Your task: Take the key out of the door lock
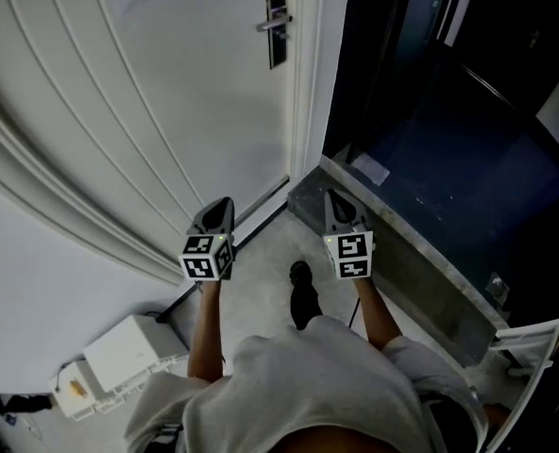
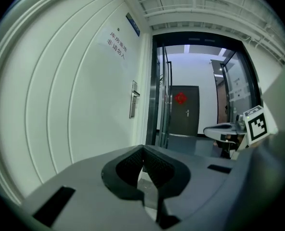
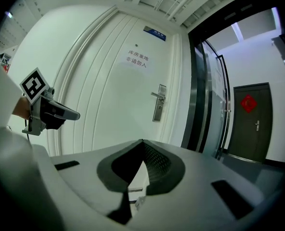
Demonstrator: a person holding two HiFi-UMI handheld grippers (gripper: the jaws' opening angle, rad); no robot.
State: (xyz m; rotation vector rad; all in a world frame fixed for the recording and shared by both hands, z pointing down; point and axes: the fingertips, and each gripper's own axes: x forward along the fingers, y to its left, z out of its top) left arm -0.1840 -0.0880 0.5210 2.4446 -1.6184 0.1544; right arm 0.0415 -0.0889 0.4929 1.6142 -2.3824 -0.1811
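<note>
The white door (image 1: 166, 92) carries a dark lock plate with a silver handle (image 1: 276, 22), also visible as the lock plate (image 2: 133, 99) and the lock plate (image 3: 159, 103). A key is too small to make out in any view. My left gripper (image 1: 225, 202) hangs low, well short of the door, with its jaws closed tip to tip and nothing between them (image 2: 143, 148). My right gripper (image 1: 334, 196) is level with it on the right, also shut and empty (image 3: 142, 141). Each gripper view shows the other one: the right gripper (image 2: 236, 129) and the left gripper (image 3: 48, 112).
The door stands next to a dark open doorway (image 1: 431, 111) with a grey stone threshold (image 1: 402, 253). A white box (image 1: 128, 352) sits on the floor at lower left. The person's shoe (image 1: 303, 293) is between the grippers. A dark door with a red ornament (image 2: 181, 110) lies beyond.
</note>
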